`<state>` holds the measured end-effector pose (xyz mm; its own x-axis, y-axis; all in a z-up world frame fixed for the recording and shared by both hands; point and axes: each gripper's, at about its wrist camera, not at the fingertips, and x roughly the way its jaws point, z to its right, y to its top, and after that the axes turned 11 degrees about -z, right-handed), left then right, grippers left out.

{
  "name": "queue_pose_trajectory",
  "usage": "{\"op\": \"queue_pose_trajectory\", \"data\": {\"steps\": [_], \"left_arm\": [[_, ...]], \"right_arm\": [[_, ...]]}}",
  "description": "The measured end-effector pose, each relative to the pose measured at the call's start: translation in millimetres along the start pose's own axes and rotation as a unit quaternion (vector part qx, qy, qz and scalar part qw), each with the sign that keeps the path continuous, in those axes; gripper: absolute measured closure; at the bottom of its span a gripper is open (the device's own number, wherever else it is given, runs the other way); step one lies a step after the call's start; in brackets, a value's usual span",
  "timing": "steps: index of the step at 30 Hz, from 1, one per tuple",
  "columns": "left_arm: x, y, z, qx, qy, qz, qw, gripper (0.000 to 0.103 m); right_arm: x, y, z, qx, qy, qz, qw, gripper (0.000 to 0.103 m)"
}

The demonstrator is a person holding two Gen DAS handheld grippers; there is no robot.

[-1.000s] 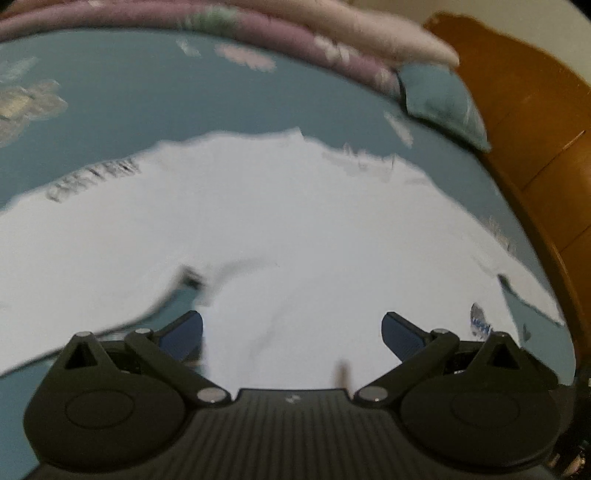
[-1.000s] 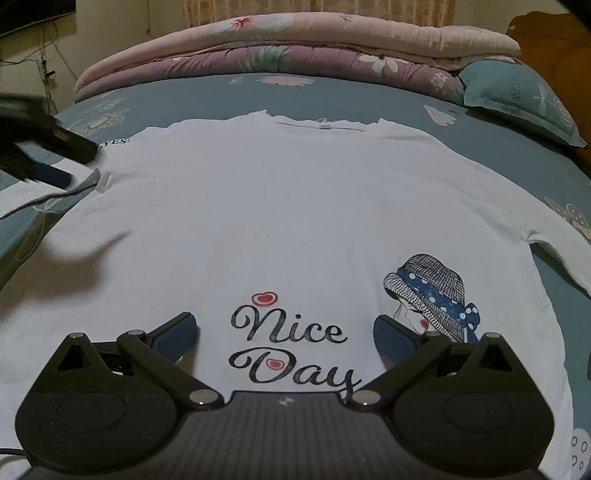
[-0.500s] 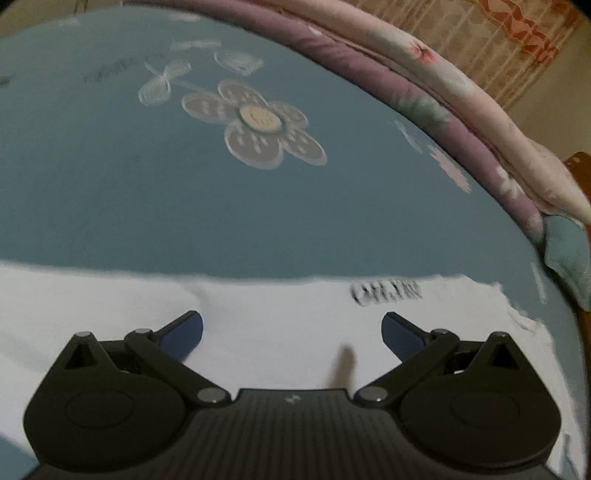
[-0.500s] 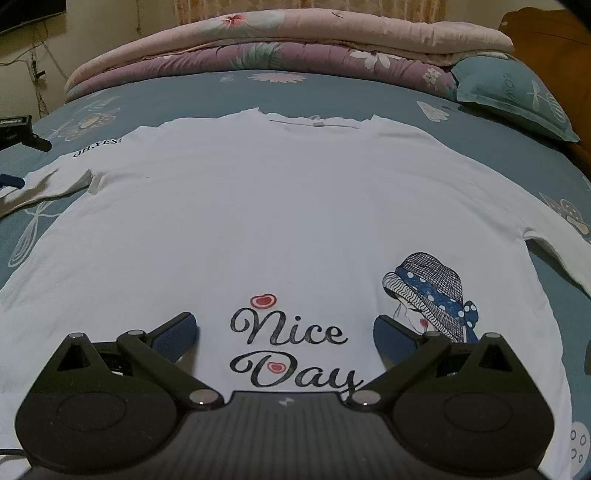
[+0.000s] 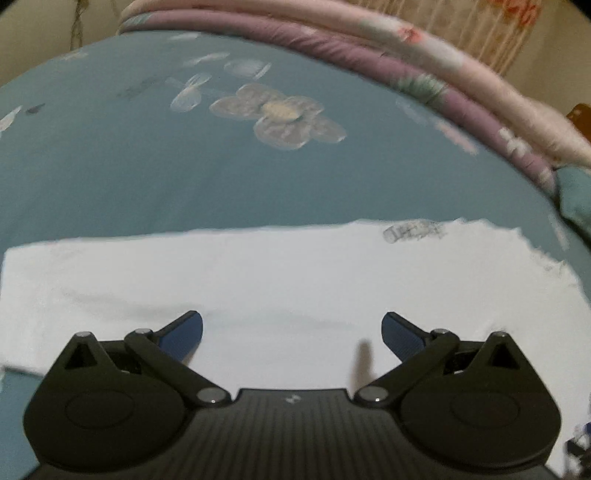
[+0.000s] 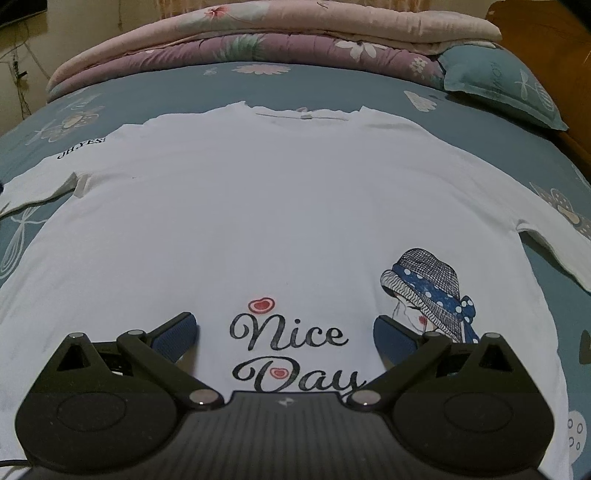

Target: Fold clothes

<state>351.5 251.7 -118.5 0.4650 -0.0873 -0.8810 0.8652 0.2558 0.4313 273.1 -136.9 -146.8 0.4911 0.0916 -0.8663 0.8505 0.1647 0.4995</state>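
A white T-shirt [image 6: 280, 206] printed with "Nice Day" and a girl in a hat lies flat, front up, on the blue flowered bedspread [image 6: 258, 85]. My right gripper [image 6: 284, 334] is open and empty, low over the shirt's lower front near the print. My left gripper [image 5: 291, 332] is open and empty over the shirt's left sleeve [image 5: 258, 273], which lies spread out with small black lettering [image 5: 413, 230] near the shoulder. The same sleeve shows in the right wrist view [image 6: 40, 184].
Folded pink and purple quilts [image 6: 277, 33] are stacked at the head of the bed. A blue pillow [image 6: 502, 85] lies at the back right beside the wooden headboard [image 6: 546, 29]. The right sleeve [image 6: 561, 247] spreads toward the bed's right side.
My left gripper has swung left from the shirt's body to over the left sleeve, then drawn back a little. My right gripper has barely moved. The left gripper has left the right wrist view.
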Motion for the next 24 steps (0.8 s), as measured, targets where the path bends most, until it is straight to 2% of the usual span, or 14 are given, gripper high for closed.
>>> {"op": "queue_pose_trajectory", "data": {"steps": [2,3,6,10,13,15,20,22,24], "left_arm": [[2,6,-13,-0.005,0.054,0.010,0.9985,0.001],[3,10,-22,-0.022,0.067,0.007,0.9975,0.001],[-7,14,-40,-0.056,0.038,0.017,0.9976,0.001],[-20,2,-25,0.005,0.039,0.032,0.9987,0.001],[-11,-3,-24,0.024,0.052,0.021,0.9981,0.001],[-4,-4,-32,0.011,0.052,0.010,0.9986,0.001],[-13,2,-40,-0.050,0.097,0.011,0.9940,0.001],[-27,-1,-26,-0.037,0.083,0.015,0.9958,0.001],[-43,-11,-2,0.003,0.067,0.016,0.9976,0.001]], "right_arm": [[0,2,0,0.001,-0.001,-0.003,1.000,0.000],[1,3,0,0.001,-0.002,-0.005,1.000,0.000],[2,5,-1,0.003,-0.004,-0.012,1.000,0.000],[2,5,-2,0.007,-0.007,-0.016,1.000,0.000],[2,5,-2,0.009,-0.008,-0.019,1.000,0.000],[1,5,-1,0.010,-0.007,-0.021,1.000,0.000],[1,8,1,0.009,-0.004,-0.031,0.999,0.000],[-1,9,2,0.004,-0.002,-0.041,0.999,0.000],[-5,8,5,0.002,0.004,-0.054,0.999,0.000]]}}
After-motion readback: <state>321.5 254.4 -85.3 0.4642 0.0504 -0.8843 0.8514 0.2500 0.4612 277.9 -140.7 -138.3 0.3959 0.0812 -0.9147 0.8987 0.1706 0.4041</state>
